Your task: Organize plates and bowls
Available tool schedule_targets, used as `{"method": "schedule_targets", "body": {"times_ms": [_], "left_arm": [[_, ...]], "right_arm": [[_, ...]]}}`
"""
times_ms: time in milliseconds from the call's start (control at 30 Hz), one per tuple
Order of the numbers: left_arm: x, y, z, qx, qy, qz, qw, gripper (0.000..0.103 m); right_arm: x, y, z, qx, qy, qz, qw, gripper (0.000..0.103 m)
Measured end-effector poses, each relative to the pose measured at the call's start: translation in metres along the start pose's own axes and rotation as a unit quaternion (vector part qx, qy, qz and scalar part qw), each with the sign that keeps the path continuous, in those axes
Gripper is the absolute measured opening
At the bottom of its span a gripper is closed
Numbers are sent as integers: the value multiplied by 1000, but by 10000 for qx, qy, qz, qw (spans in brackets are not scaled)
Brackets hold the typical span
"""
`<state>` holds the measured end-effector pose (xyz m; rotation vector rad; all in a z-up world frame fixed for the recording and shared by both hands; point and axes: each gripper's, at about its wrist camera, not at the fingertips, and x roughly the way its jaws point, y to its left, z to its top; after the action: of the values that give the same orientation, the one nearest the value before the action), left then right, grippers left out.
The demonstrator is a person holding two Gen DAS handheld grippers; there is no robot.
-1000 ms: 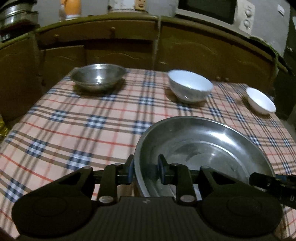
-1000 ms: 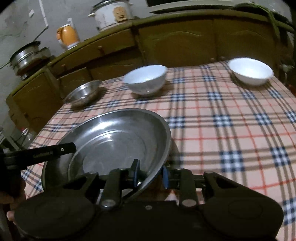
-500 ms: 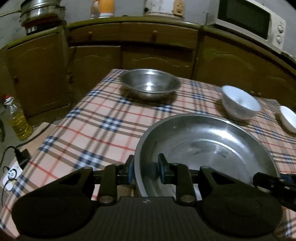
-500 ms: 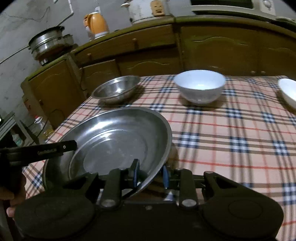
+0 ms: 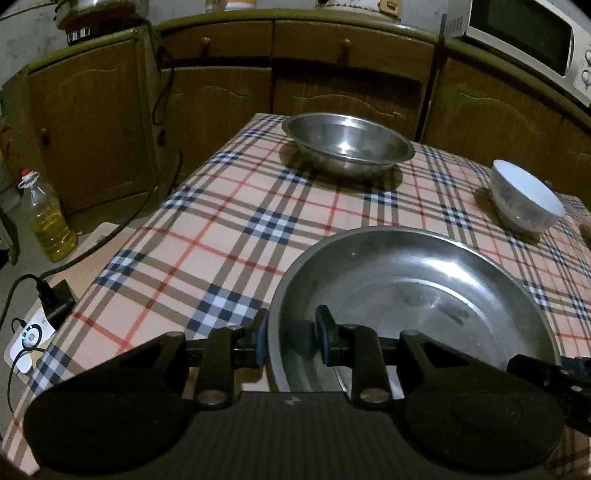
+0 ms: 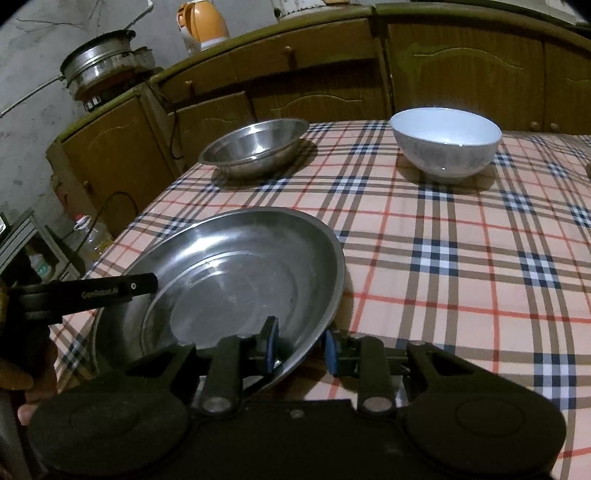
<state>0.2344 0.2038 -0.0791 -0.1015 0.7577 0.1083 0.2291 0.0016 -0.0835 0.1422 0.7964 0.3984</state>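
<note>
Both grippers, left [image 5: 290, 338] and right [image 6: 301, 345], are matte black with blue pads, silver pivot screws and round housings; one finger carries white lettering.

Steel plate [image 5: 424, 295]: one. Steel bowl [image 5: 347, 146]: one. White bowl [image 5: 524, 201]: one. Oil bottle [image 5: 46, 218]: one. Kettle [image 6: 201, 24]: one.

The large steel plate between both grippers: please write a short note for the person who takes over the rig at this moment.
Left gripper: shut on the left rim of the large round steel plate.
Right gripper: shut on the plate's right rim.
The plate is carried above the checked tablecloth.
The smaller steel bowl stands at the far left of the table; the white ceramic bowl stands alone to its right.
Done: plate gripped on both sides.
Left: set the plate down, then group the bowls; nothing is stacked yet.
</note>
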Motion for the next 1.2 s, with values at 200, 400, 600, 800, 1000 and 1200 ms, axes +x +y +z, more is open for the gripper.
{"method": "schedule_targets", "body": {"times_ms": [200,400,600,800,1000,1200], "left_arm": [[2,1,-1,-32,65,26,10000,28],[-3,0,-1,-42,81,87,9999,30],[-23,2,17,-92,-96,82,9999,39],[-32,1,78,34,-468,153,9988,59],[-4,-5,134,106,-584,316,9977,70],[58,-2,160,39,-243,380,9990,70]], "right_arm": [[2,-2,-1,66,125,27,9999,33],[-6,-7,-1,90,54,-104,9999,37],[-28,-15,29,11,-225,-97,9997,46],[-35,-17,97,-74,-513,118,9986,62],[-4,-11,161,11,-465,435,9980,71],[67,-6,182,124,-8,410,9991,72]]}}
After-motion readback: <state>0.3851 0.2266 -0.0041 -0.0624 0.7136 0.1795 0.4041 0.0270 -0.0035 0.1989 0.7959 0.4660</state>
